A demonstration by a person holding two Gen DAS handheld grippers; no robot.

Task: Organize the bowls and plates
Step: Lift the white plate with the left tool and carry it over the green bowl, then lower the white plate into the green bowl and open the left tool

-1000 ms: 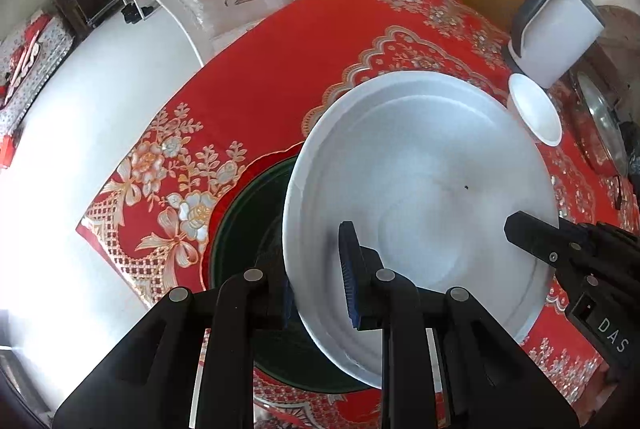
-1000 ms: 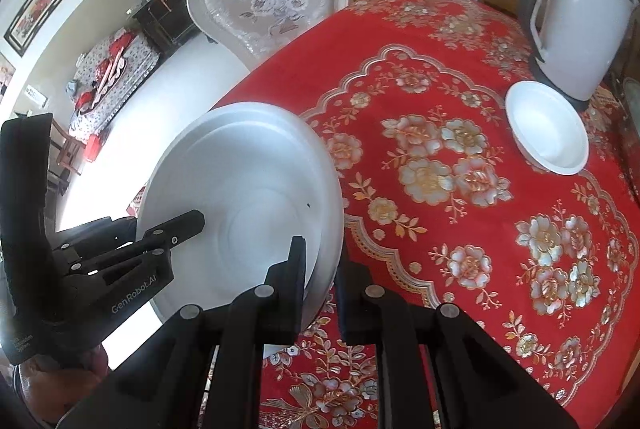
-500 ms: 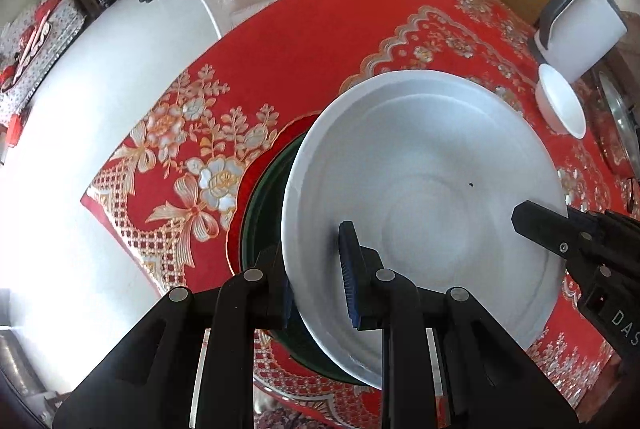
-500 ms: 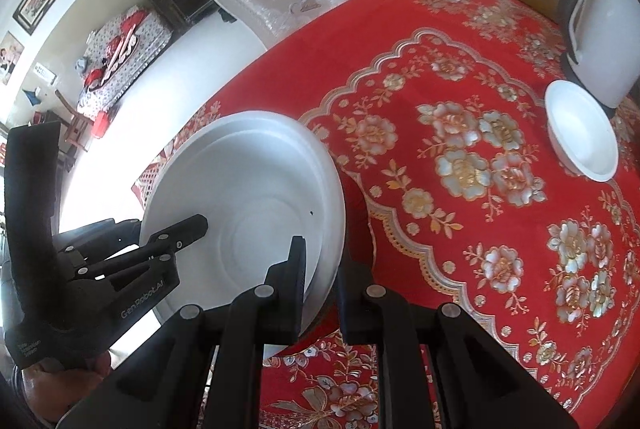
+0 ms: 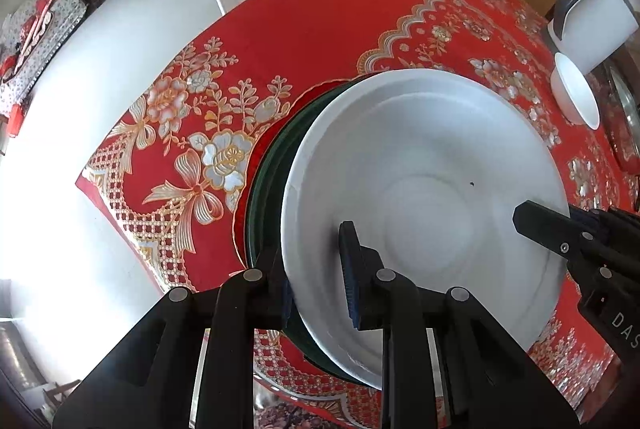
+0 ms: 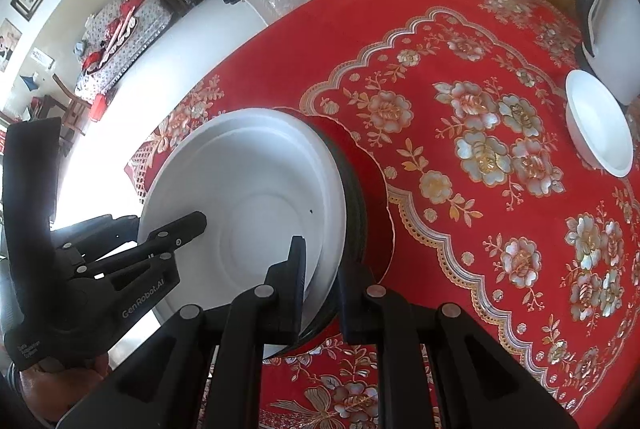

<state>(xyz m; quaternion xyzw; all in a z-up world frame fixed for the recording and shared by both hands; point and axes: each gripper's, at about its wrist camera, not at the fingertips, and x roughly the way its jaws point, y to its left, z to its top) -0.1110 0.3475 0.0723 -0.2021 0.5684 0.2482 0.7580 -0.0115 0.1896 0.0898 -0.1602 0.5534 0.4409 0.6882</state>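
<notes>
Left tool (image 5: 320,269) and right tool (image 6: 322,281) both clamped on white plate (image 5: 424,189) rim, opposite sides; dark green plate (image 5: 268,197) beneath; red-clothed surface (image 6: 460,229)

Bare tablecloth (image 6: 472,41) beyond small bowl (image 6: 600,129)

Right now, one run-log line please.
left hand-held gripper: shut on white plate | right hand-held gripper: shut on white plate | below: dark green plate

You see a white plate (image 5: 420,189) over a dark green one (image 5: 272,181), on a red cloth (image 6: 460,157) with gold flowers.
</notes>
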